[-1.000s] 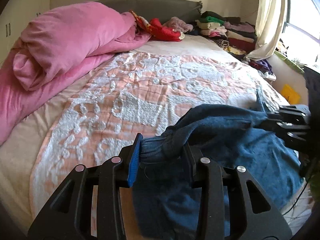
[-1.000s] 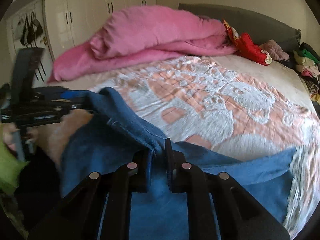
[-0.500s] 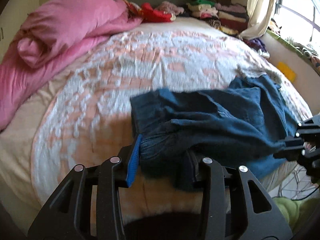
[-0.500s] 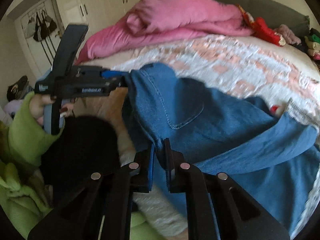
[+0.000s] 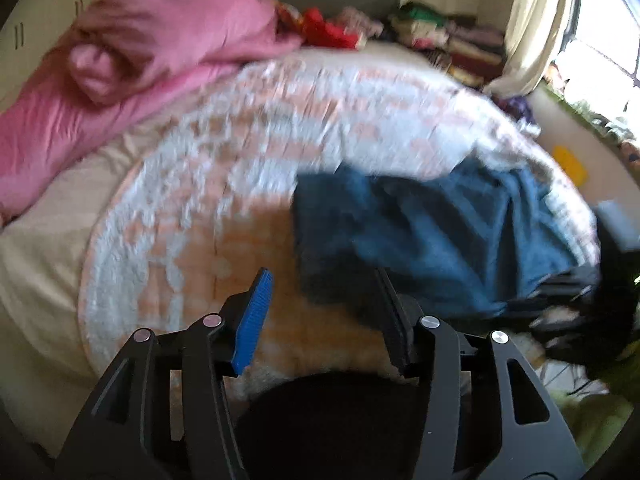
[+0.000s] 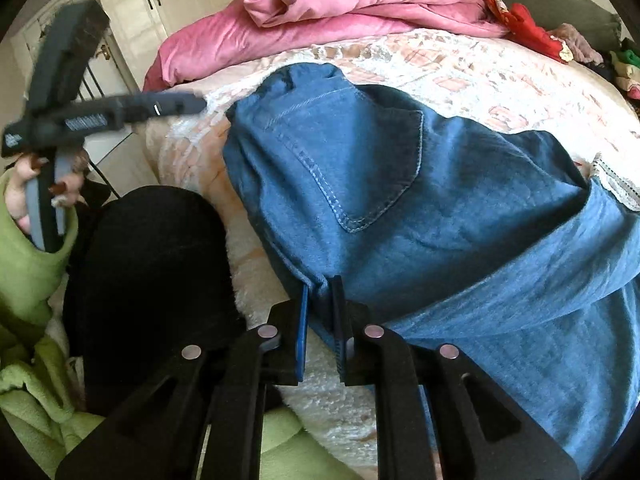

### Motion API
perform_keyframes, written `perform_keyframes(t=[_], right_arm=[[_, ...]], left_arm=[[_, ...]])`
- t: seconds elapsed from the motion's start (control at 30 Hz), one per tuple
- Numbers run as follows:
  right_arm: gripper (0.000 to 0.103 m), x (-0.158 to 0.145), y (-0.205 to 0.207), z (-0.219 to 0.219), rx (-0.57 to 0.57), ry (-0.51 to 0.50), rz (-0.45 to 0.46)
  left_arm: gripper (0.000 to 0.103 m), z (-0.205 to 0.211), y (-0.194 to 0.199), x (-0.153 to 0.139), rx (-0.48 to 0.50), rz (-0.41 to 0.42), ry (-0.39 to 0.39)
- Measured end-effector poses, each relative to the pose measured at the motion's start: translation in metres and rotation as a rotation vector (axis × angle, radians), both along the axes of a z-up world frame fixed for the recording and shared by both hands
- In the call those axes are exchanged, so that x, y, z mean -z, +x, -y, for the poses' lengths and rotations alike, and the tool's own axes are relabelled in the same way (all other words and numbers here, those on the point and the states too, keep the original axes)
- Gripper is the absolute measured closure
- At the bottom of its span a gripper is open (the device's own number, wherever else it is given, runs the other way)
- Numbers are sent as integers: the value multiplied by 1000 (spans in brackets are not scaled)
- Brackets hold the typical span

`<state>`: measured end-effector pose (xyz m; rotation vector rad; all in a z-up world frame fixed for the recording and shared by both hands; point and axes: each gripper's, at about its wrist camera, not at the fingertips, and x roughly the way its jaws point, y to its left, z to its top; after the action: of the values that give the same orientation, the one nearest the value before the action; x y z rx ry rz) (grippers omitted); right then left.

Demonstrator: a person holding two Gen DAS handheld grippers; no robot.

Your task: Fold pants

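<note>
A pair of blue denim jeans (image 6: 420, 208) is seen lying in a rumpled heap on the peach-and-white patterned bedspread (image 5: 248, 152), near the bed's lower edge, with a stitched back pocket turned upward. The edge of the denim nearest the camera is pinched between the nearly closed jaws of the right gripper (image 6: 320, 320); the fabric below that point is cut off by the gripper's black body. The left gripper (image 5: 320, 312) is shown with its jaws opening and nothing between them, the jeans' corner lying just beyond its right finger. The left wrist view is heavily blurred, so the folds of the jeans cannot be made out there. A rolled pink duvet (image 6: 340, 4) is piled at the far side, and stacked clothes (image 5: 440, 40) are smeared by the blur. A green sleeve (image 6: 28, 256) and a dark rounded shape (image 6: 148, 280), not identifiable, are partly cut off.
</note>
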<state>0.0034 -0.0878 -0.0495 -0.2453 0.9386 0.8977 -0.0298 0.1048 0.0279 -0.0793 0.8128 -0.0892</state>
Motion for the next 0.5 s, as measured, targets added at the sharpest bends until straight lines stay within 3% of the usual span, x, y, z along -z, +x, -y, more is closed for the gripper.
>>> perform_keyframes(t=[0.17,0.27,0.37,0.5], right_arm=[[86,0,-1,2,-6,26,-29],[77,-5,-7,3,-30,31,-34],[73,-26,-14,11,-49,77,-3],[55,-47,1,23,45,122,74]], left_arm=[[60,46,28,-7,117,-12,-9],[60,70,51,14,137,-76,63],[60,70,60,41,121,-159,81],[60,61,49,44,120,-154,49]])
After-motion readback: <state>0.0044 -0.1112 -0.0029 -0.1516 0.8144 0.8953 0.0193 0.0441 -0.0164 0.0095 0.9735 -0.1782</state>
